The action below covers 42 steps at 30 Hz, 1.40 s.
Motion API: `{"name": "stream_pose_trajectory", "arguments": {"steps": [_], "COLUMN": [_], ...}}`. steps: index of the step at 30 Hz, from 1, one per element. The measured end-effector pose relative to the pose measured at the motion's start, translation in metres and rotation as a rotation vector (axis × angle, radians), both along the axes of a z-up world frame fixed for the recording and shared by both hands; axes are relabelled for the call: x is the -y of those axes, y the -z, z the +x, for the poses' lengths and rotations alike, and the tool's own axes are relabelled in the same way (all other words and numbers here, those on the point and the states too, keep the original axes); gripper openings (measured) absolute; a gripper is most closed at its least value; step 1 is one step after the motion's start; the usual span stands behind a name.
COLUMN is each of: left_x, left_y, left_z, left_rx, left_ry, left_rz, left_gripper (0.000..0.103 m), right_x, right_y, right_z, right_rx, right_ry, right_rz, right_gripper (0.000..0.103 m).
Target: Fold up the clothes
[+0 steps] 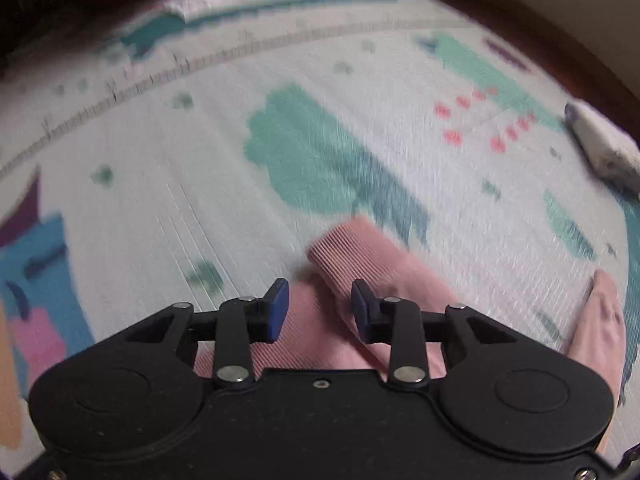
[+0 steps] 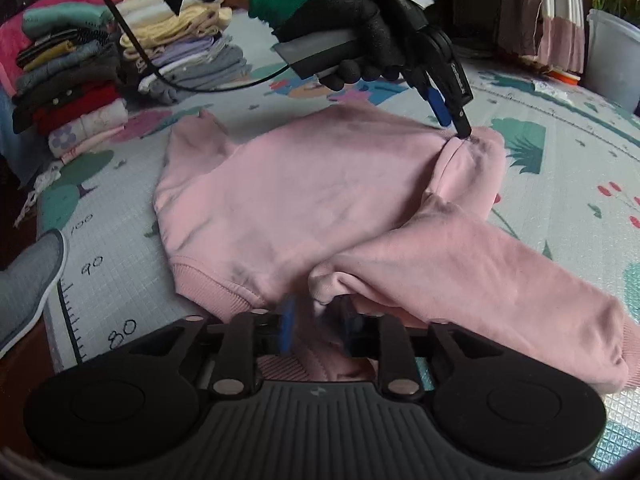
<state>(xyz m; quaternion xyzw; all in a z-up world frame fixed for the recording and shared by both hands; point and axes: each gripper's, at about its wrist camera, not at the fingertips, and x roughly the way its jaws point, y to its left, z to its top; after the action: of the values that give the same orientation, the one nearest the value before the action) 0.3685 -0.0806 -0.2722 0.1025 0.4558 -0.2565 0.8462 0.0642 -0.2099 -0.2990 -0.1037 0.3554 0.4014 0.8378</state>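
Note:
A pink sweatshirt (image 2: 288,200) lies flat on the patterned play mat (image 2: 560,184), one sleeve (image 2: 480,280) folded across toward the near right. My left gripper (image 1: 320,304) is open, its blue pads either side of a pink ribbed cuff (image 1: 340,248). In the right wrist view the left gripper (image 2: 456,120) touches the sweatshirt's far neck area. My right gripper (image 2: 316,324) is at the near hem, jaws slightly apart with pink fabric between the pads; a firm grip cannot be judged.
Stacks of folded clothes (image 2: 80,80) stand at the far left of the mat. A grey shoe (image 2: 28,280) is at the left edge. A white bucket (image 2: 612,52) stands far right. A folded white cloth (image 1: 600,140) lies at the mat's right.

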Motion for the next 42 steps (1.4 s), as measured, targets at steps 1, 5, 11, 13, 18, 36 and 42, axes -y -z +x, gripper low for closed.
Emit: {"name": "stream_pose_trajectory", "arguments": {"steps": [1,5,11,13,18,36,42], "left_x": [0.005,0.023,0.044,0.053,0.095,0.205,0.074], "left_y": [-0.005,-0.006,0.02,0.004,-0.008,0.01,-0.079], "left_z": [-0.005,-0.023,-0.039,-0.049,-0.069,-0.081,-0.081], "left_rx": [0.028,0.003,-0.032,-0.003,-0.148,-0.276,-0.116], "left_ry": [0.05,0.181,0.265,0.338,0.528,0.752,0.653], "left_rz": [0.019,-0.015,0.132,0.091,-0.099,-0.113,-0.417], "left_gripper": [0.032,0.032,0.032,0.032,0.038,0.018,0.018], "right_x": [0.001,0.003,-0.003,-0.002,0.006,-0.006,-0.001], "right_y": [-0.001,-0.003,0.005,0.0,-0.001,0.004,0.005], "right_z": [-0.002,-0.006,-0.002,-0.005,-0.005,-0.007,-0.009], "right_rx": [0.006,0.012,-0.035,-0.023,-0.034,-0.016,-0.019], "right_ry": [0.0,0.01,-0.02,-0.02,0.019,-0.028,-0.018], "right_rz": [0.004,0.009,0.014,0.021,0.028,-0.007,-0.001], "right_gripper": [0.032,0.032,0.047,0.047,0.047,0.052,0.055]}}
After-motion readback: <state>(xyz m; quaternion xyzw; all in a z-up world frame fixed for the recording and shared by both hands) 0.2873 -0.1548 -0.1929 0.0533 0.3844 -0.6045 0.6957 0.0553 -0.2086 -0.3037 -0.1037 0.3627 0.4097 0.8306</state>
